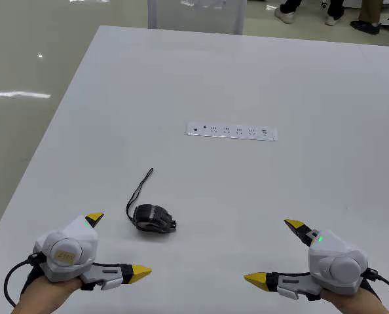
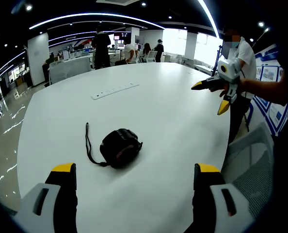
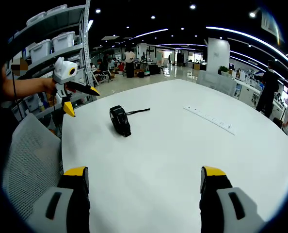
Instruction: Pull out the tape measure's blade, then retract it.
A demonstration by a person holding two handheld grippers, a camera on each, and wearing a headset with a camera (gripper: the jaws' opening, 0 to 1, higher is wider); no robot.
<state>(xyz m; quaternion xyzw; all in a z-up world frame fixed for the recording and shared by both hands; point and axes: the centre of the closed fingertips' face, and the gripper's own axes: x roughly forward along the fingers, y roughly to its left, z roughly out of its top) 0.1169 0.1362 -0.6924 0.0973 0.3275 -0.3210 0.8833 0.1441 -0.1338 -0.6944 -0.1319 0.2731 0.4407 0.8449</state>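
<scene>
A small black tape measure with a thin black wrist strap lies on the white table, its blade inside the case. My left gripper is open, just left of and nearer than the tape measure. In the left gripper view the tape measure sits ahead between the yellow-tipped jaws, untouched. My right gripper is open at the near right, well away from it. The right gripper view has the tape measure far off to the left, with the left gripper behind it.
A white power strip lies flat past the table's middle. The table's left edge runs close beside my left hand. A chair back stands at the far edge, and several people stand in the room beyond.
</scene>
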